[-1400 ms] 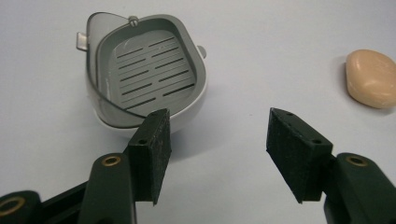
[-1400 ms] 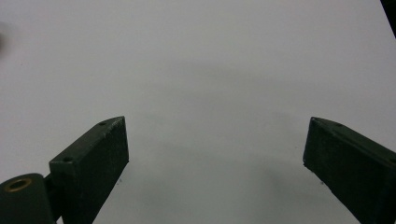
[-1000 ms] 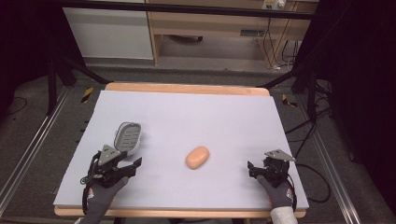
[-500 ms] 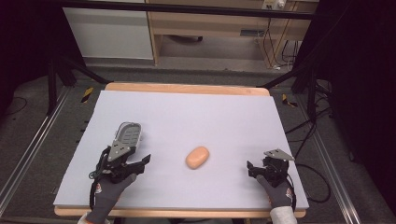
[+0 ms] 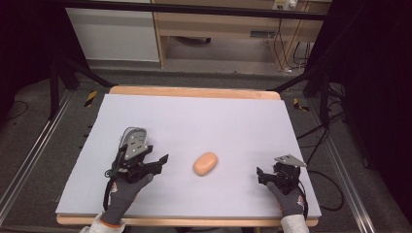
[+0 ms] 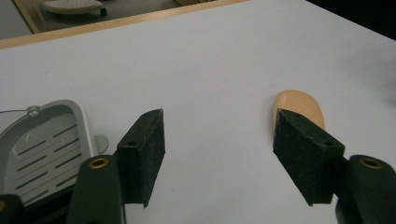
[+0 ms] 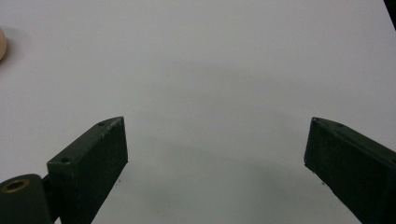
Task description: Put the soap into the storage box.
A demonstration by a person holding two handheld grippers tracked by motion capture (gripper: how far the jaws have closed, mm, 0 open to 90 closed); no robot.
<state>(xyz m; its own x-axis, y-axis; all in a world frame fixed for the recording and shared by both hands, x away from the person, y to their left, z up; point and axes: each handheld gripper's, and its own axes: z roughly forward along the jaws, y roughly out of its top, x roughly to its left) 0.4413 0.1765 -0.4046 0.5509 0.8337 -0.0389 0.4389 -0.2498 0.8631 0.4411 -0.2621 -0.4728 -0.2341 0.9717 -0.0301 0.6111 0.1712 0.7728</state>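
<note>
Evidently poised for a grab: left gripper [image 5: 154, 164] gaping beside the orange lump [image 5: 205, 163], right gripper [image 5: 264, 175] likewise spread farther off.

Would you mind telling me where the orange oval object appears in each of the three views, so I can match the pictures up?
High view: the orange oval object lies near the table's middle front, between the two grippers.
Left gripper view: it sits at right, just beyond the right-hand jaw's tip.
Right gripper view: a sliver shows at the upper left edge.
Shared landmark: the white table surface under it in all three.
</note>
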